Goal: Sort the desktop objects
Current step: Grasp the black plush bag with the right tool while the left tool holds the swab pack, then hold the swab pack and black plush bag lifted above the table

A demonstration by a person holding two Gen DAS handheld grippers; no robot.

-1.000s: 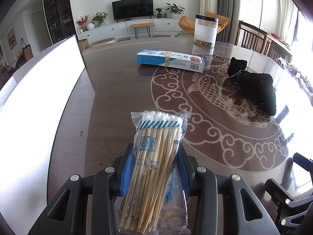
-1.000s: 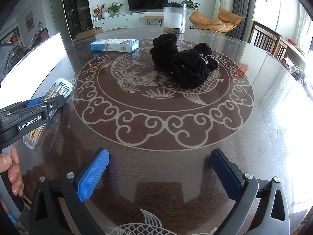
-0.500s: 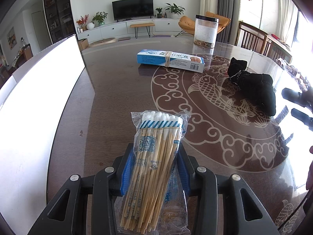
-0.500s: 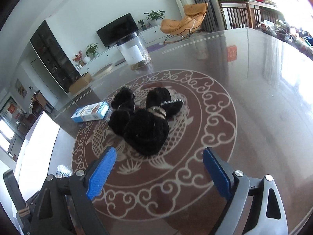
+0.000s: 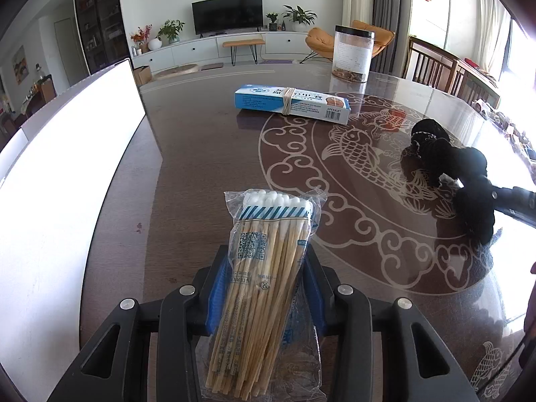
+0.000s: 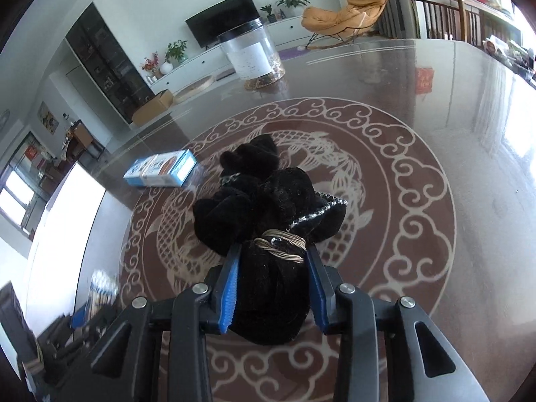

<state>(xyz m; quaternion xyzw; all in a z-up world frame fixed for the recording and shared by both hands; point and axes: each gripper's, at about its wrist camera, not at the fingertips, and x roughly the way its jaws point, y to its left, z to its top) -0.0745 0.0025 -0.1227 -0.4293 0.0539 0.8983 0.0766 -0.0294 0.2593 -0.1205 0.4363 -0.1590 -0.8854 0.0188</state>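
Your table (image 5: 201,154) was glossy, mirror-smooth dark wood. Black bundle (image 6: 268,207) was fuzzy matt cloth, tied with straw-like cord (image 6: 281,246). Swab pack (image 5: 264,268): crinkly clear plastic over wooden sticks. Box (image 5: 294,102) was smooth printed card; jar (image 5: 351,55) clear plastic.

Bright daylight floods in from the windows (image 5: 522,77) at right, blown out white; glare sheens across the glossy table (image 6: 469,154) beside them; fisheye corners curve and darken; focus mostly sharp.
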